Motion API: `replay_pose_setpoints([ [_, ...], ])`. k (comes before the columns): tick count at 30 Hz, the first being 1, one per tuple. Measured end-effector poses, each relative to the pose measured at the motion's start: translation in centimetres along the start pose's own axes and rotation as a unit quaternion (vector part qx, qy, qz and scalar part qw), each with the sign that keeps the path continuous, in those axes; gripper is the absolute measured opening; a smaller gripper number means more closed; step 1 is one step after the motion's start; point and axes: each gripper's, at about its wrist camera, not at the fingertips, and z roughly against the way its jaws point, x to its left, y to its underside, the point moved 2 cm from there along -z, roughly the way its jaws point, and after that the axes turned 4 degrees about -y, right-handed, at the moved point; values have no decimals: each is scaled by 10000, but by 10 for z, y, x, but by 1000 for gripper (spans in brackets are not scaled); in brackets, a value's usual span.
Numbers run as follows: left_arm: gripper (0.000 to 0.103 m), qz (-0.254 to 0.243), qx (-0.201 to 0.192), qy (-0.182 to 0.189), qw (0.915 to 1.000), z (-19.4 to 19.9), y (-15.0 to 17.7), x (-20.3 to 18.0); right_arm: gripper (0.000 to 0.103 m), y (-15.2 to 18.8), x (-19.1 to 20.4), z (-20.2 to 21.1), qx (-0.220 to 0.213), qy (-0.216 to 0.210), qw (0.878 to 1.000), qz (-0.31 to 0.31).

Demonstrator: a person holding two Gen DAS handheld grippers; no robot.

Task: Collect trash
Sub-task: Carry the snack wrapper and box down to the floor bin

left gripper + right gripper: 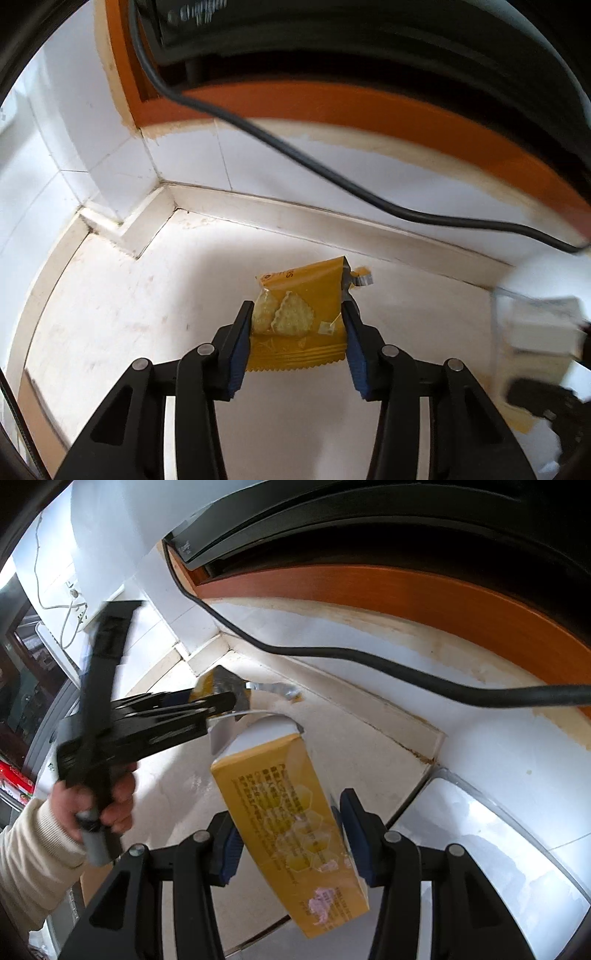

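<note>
The yellow snack wrapper (295, 317) lies on the pale floor (110, 314) near the tiled corner, directly between the fingers of the left claw (297, 325), its long axis running away from the claw toward the wall. The left claw stands about half spread, both blue pads meeting the wrapper's side edges; no firm pinch can be confirmed. The right claw (288, 834), farther from the wrapper, is likewise half spread and pinches a yellow carton (291, 830) tilted with its open top toward the wall.
</note>
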Motion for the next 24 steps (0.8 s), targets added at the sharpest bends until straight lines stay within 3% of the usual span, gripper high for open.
replay_pose_setpoints([
  [8, 44, 180, 76, 115, 9997, 89, 28, -13, 48, 14, 17, 35, -4, -291, 9995, 110],
  [17, 44, 898, 137, 250, 9956, 193, 85, -21, 48, 47, 39, 92, 117, -538, 9975, 432],
  [24, 44, 992, 160, 360, 9943, 265, 137, -37, 48, 81, 68, 148, -11, -601, 9975, 384],
])
